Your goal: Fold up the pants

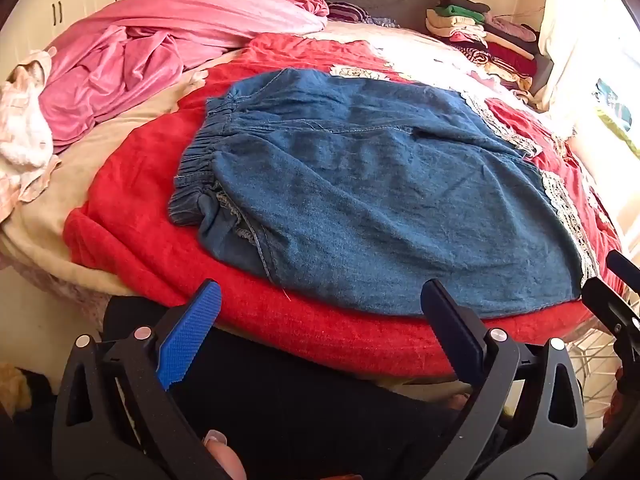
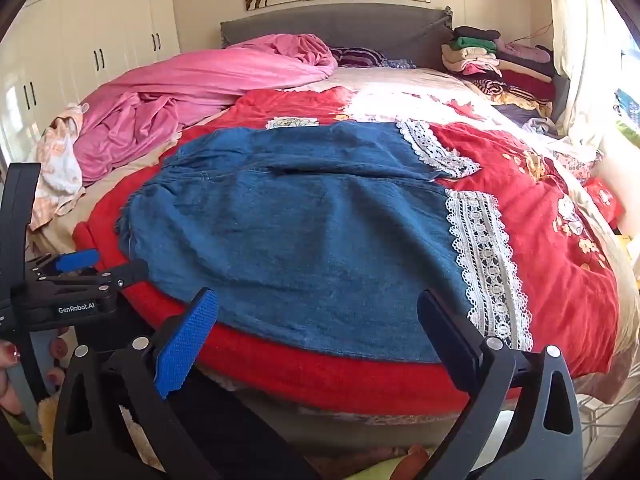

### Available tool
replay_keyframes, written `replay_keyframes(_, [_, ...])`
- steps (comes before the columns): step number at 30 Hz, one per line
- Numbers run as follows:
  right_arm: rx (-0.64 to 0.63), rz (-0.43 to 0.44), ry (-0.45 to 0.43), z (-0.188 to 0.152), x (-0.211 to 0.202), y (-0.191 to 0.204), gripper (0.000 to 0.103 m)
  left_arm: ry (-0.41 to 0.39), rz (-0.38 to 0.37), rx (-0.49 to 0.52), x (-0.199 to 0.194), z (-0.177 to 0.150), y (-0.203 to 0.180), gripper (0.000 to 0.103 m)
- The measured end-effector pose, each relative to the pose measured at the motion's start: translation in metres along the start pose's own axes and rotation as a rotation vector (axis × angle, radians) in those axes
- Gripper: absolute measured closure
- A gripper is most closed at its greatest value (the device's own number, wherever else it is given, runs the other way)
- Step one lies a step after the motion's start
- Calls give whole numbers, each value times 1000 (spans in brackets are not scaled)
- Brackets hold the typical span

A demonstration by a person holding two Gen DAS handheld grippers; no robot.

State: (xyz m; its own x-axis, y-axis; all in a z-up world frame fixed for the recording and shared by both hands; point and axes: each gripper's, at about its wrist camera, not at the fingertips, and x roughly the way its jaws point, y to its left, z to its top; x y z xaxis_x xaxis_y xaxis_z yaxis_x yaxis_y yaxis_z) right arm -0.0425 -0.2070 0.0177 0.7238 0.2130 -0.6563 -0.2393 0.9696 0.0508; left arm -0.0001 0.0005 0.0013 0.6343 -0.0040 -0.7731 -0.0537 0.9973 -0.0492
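Observation:
Blue denim pants [image 1: 372,200] with white lace hems [image 2: 486,260] lie flat on a red blanket [image 1: 132,220] on the bed, elastic waistband [image 1: 200,160] to the left, legs to the right. They also show in the right wrist view [image 2: 304,236]. My left gripper [image 1: 320,312] is open and empty, held just off the bed's near edge in front of the pants. My right gripper [image 2: 318,320] is open and empty, near the pants' front edge by the lace hem. The left gripper shows at the left of the right wrist view [image 2: 80,268].
A rumpled pink quilt [image 2: 192,92] and a pale floral cloth [image 2: 60,160] lie at the bed's far left. A stack of folded clothes [image 2: 492,60] sits by the grey headboard [image 2: 340,28]. Wardrobes [image 2: 80,40] stand at the left, a curtain and window at the right.

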Motion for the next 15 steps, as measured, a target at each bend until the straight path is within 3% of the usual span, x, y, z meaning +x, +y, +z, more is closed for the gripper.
replay_keyframes(15, [-35, -10, -11, 1, -6, 12, 4, -31, -19, -2, -11, 2, 1, 9])
